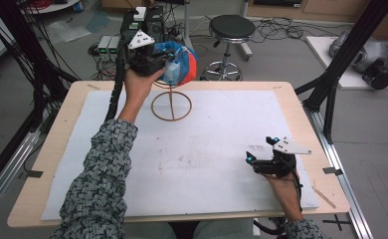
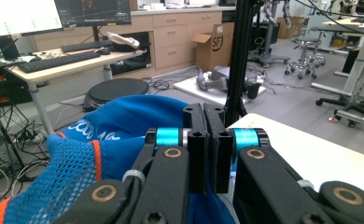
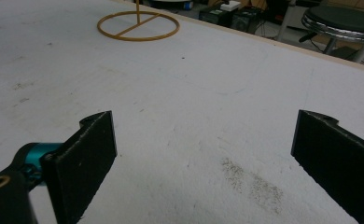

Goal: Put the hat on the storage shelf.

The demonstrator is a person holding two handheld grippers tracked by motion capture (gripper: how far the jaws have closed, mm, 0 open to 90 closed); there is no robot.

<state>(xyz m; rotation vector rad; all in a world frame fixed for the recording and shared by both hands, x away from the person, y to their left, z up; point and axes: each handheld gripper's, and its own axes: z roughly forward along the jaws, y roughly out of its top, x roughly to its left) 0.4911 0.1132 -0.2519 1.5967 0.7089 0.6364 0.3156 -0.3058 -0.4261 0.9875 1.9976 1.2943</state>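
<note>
A blue and orange mesh cap (image 1: pixel 183 63) hangs in the air above the far edge of the table, over a thin wooden stand with a ring base (image 1: pixel 171 105). My left gripper (image 1: pixel 164 65) is shut on the cap's blue fabric. In the left gripper view the jaws are pressed together (image 2: pixel 209 140), with the cap (image 2: pixel 101 140) bulging out to their left. My right gripper (image 1: pixel 260 149) rests low at the right front of the white mat (image 1: pixel 207 149). It is open, with nothing between its fingers (image 3: pixel 203 149). The ring base (image 3: pixel 138 25) lies far ahead of it.
A black stool (image 1: pixel 232 27) stands just beyond the table's far edge. Black frame posts (image 1: pixel 346 55) rise at the right and left sides. Computer boxes and cables (image 1: pixel 142 25) sit on the floor behind the table.
</note>
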